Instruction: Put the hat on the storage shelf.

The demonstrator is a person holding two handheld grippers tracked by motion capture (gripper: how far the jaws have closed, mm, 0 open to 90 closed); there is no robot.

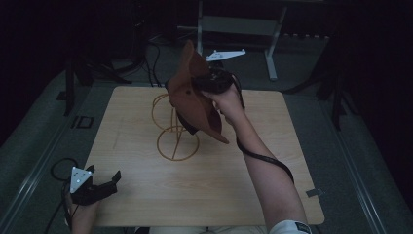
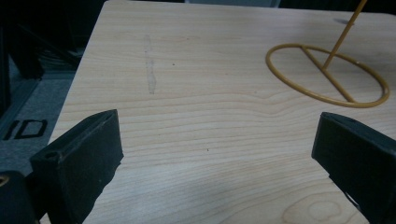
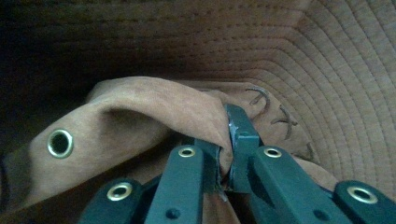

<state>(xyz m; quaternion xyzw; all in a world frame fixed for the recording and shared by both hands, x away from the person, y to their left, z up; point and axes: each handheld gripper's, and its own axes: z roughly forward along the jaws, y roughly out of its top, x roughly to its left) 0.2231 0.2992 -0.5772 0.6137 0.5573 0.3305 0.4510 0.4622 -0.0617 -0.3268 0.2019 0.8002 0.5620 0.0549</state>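
The middle of the tabletop (image 1: 146, 195) towards its far edge is taken up by a yellow wire stand (image 1: 176, 142), whose ring base lies flat on the wood while its upper loop and slanted rod rise above it. The space over the stand is blocked by a brown hat (image 1: 195, 97), held aloft and pinched by the right gripper (image 1: 214, 80). Passage along the right half is barred by the person's forearm (image 1: 263, 161) and its trailing cable. The near left corner is occupied by the left gripper (image 1: 92, 187), its jaws spread wide. Bare wood is left between that corner and the stand, and along the left edge.
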